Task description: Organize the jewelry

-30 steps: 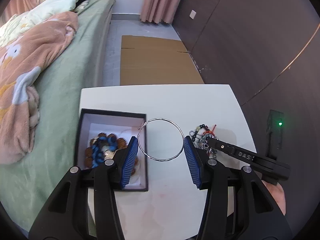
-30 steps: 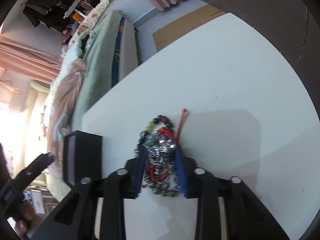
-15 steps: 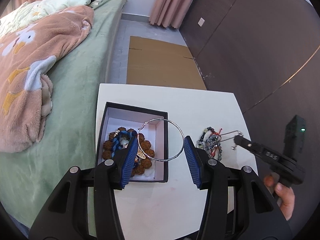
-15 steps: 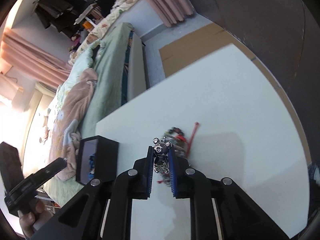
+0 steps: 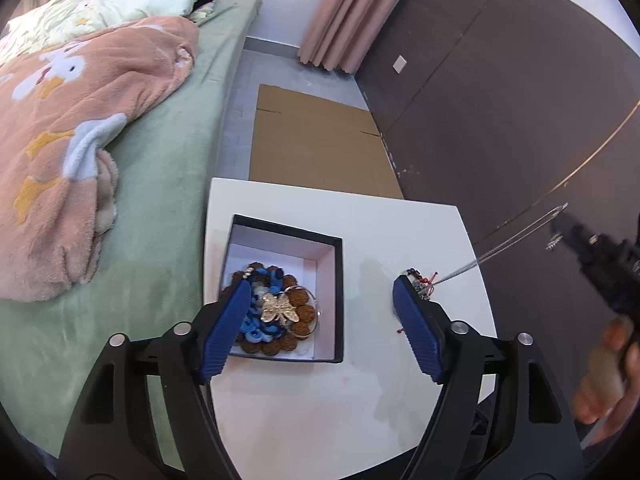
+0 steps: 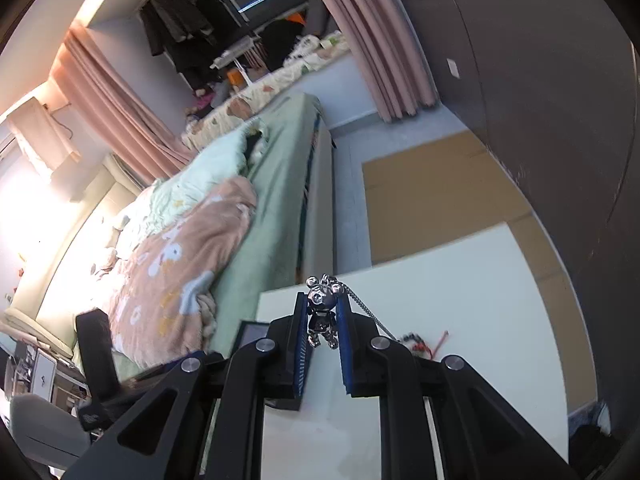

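In the box (image 5: 338, 280), the hoop (image 5: 308, 312) seemingly now lies, released.

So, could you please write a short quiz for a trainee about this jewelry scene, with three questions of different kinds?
1. True or false: the right gripper holds a silver bear pendant on a chain.
2. Where does the large hoop lie? A) on the table B) in the black box C) on the bed
3. Fill in: the left gripper stands ____, with nothing between its pads.

Key: 1 true; 2 B; 3 open
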Tool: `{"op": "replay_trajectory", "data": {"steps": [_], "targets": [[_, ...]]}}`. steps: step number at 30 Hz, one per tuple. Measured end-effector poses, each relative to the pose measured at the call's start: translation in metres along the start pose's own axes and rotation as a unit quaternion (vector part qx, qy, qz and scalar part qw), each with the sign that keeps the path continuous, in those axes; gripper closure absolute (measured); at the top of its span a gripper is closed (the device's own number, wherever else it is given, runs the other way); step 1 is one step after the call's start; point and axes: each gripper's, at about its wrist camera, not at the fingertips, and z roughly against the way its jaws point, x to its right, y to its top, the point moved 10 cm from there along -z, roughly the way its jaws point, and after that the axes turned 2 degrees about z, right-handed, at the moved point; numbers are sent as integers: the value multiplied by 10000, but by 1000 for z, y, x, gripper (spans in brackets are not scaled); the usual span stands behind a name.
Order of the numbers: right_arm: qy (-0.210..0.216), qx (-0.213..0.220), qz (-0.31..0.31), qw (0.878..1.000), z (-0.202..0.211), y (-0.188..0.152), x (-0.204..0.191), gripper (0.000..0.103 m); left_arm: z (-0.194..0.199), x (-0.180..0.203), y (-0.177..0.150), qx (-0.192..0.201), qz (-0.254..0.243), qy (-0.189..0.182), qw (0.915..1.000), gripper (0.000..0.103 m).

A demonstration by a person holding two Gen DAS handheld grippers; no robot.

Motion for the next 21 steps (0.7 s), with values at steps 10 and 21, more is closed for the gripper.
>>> {"op": "replay_trajectory", "data": {"steps": [10, 21], "targets": [[23, 563, 499, 9972, 52, 53, -53, 89, 24, -27, -1, 163, 260, -17, 9995, 28], [231, 965, 992, 9901, 91, 94, -124, 89, 52, -35, 1, 386, 283, -87, 9988, 21]]}}
